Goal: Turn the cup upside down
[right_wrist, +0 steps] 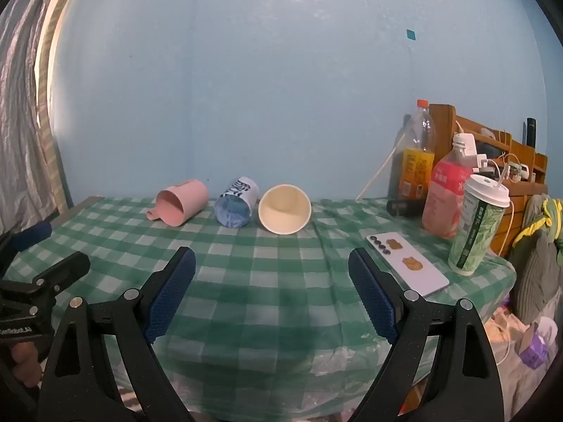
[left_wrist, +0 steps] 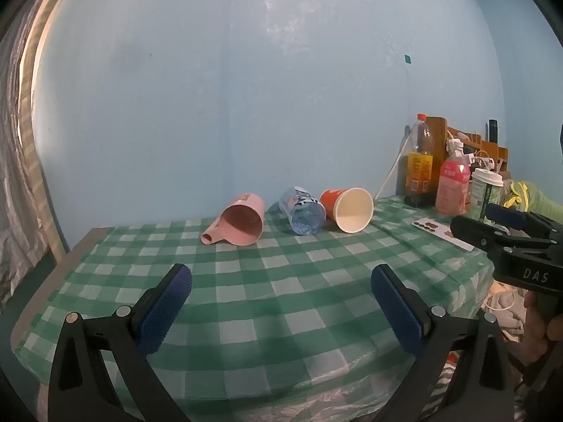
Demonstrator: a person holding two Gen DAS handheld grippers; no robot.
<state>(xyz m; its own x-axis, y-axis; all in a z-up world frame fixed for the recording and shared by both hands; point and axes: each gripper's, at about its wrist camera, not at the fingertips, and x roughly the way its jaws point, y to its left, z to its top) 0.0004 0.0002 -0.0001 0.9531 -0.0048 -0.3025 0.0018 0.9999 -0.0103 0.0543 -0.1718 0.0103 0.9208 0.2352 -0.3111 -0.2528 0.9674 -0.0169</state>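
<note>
Three cups lie on their sides in a row at the back of the green checked table, mouths toward me: a pink cup with a handle (left_wrist: 241, 221) (right_wrist: 183, 202), a blue printed cup (left_wrist: 303, 210) (right_wrist: 236, 203), and an orange paper cup with a white inside (left_wrist: 350, 208) (right_wrist: 284, 208). My left gripper (left_wrist: 281, 281) is open and empty, well in front of the cups. My right gripper (right_wrist: 272, 265) is open and empty, also short of the cups. Each gripper shows at the edge of the other's view.
At the right stand an orange drink bottle (right_wrist: 417, 161), a pink bottle (right_wrist: 445, 197), a green lidded takeaway cup (right_wrist: 478, 225) and a wooden rack with cables (right_wrist: 506, 154). A white phone (right_wrist: 406, 262) lies flat near the right edge. The blue wall is close behind the cups.
</note>
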